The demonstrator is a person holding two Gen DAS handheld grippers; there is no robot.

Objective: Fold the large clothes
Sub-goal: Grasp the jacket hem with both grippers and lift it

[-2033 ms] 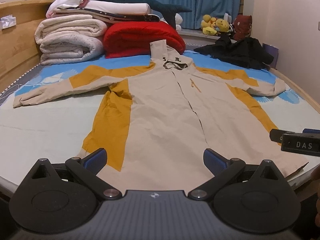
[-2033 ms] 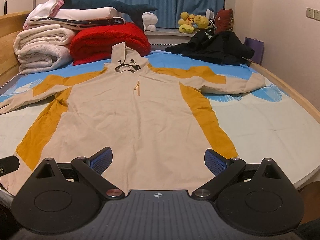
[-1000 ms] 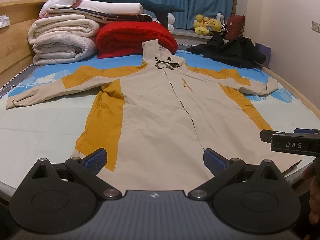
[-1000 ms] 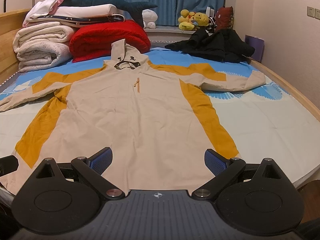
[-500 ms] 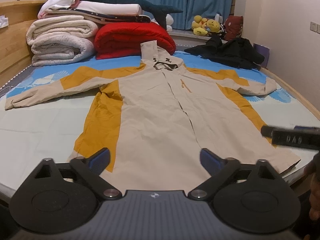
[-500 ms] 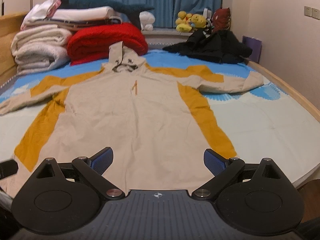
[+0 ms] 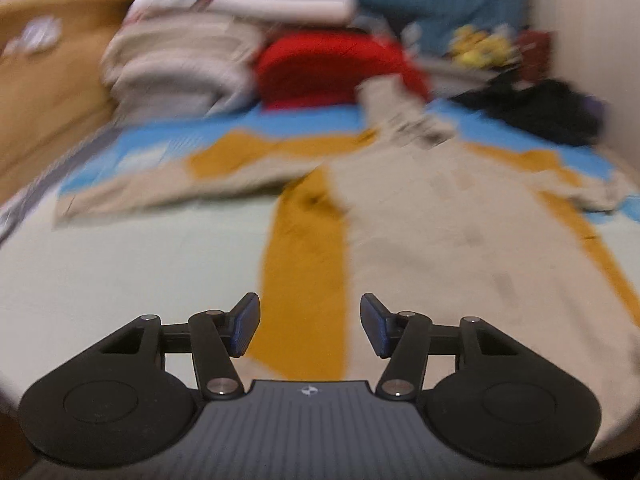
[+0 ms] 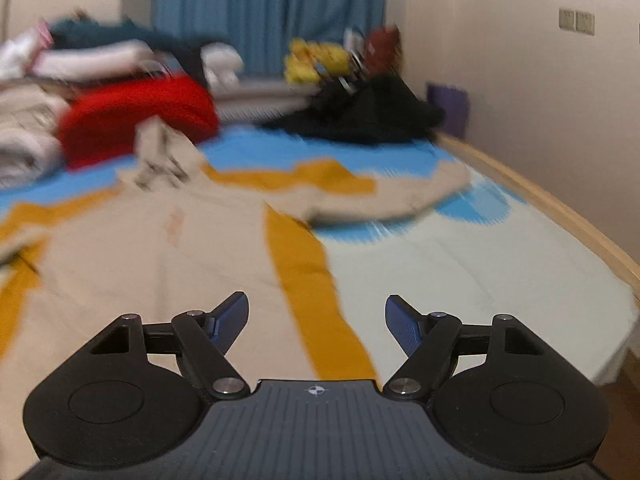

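Note:
A large beige hooded coat (image 7: 460,248) with mustard-yellow side panels lies spread flat on the bed, hood toward the far end, sleeves out to both sides. My left gripper (image 7: 310,330) is open and empty, hovering over the coat's left yellow panel (image 7: 304,264) near the hem. The coat also shows in the right wrist view (image 8: 152,264). My right gripper (image 8: 316,326) is open and empty, above the right yellow panel (image 8: 308,280) near the hem. Both views are blurred by motion.
Folded white blankets (image 7: 180,68) and a red quilt (image 7: 336,68) are stacked at the head of the bed. A black garment (image 8: 368,116) lies at the far right corner by plush toys (image 8: 316,58). The wooden bed rim (image 8: 560,216) runs along the right wall.
Both grippers have moved outward and forward: the left toward the coat's left side, the right toward its right side. The jaws of both have narrowed but stay open. The right gripper has left the left view.

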